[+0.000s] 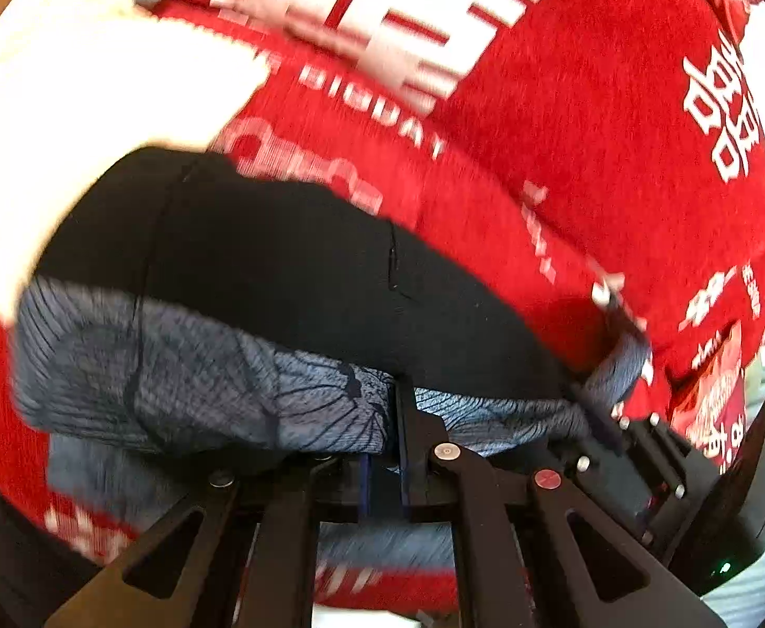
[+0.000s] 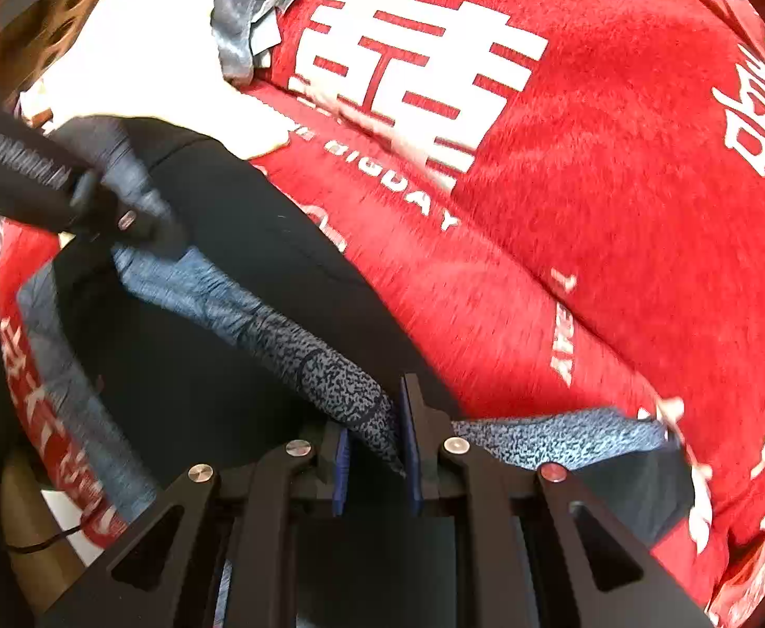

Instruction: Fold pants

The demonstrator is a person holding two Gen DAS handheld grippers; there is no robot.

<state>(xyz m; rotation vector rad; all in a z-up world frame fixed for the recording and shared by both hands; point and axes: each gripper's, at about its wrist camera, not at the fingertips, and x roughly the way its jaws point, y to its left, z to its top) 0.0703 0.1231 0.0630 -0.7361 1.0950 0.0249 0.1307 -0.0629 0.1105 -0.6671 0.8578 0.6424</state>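
Both grippers clamp the grey band of the black pants over a red cloth.

The left gripper (image 1: 382,418) has its jaws together, pinching the grey patterned waistband (image 1: 199,382) of the black stretchy pants (image 1: 288,261), which spread from the jaws toward 10 o'clock in the left wrist view. The right gripper (image 2: 377,439) has its jaws a little apart, with a speckled grey fold of the same band (image 2: 346,392) pinched between the blue pads (image 2: 411,450); the band runs from there toward 10 o'clock, up to the left gripper. The pants lie on a red fleecy cloth with white lettering (image 2: 565,209), which fills both views from 12 to 4 o'clock. A crumpled grey garment (image 2: 241,15) lies at 11 o'clock, at the far edge of the red cloth.
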